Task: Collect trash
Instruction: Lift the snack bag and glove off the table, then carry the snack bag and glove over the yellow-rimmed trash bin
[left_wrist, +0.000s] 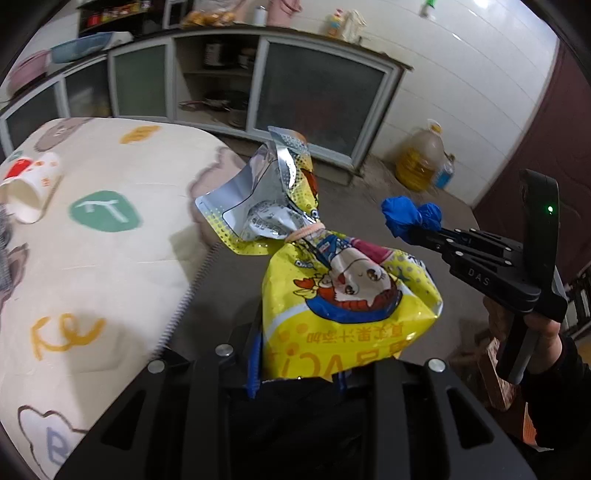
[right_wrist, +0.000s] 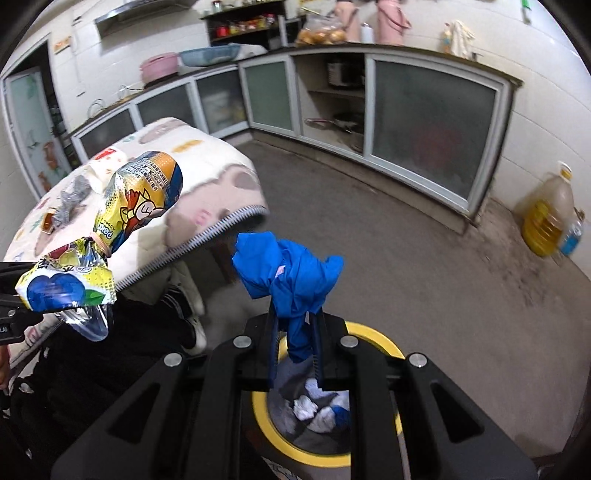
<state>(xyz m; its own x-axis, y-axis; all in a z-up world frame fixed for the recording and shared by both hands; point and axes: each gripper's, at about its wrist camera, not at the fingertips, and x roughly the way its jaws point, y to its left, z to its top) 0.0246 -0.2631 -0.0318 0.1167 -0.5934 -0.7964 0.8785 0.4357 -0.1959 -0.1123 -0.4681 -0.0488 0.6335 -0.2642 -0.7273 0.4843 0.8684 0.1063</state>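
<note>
Yellow snack bag (left_wrist: 343, 295) sat clamped in the left gripper (left_wrist: 295, 373); the right gripper (right_wrist: 297, 343) pinched blue crumpled plastic (right_wrist: 291, 277) above the yellow-rimmed bin (right_wrist: 373, 336).

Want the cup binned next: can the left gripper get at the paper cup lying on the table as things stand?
Probably not yet. The left gripper is shut on the yellow snack bag, so its jaws are occupied. The paper cup lies on its side with nothing over it; the bag must go first.
</note>
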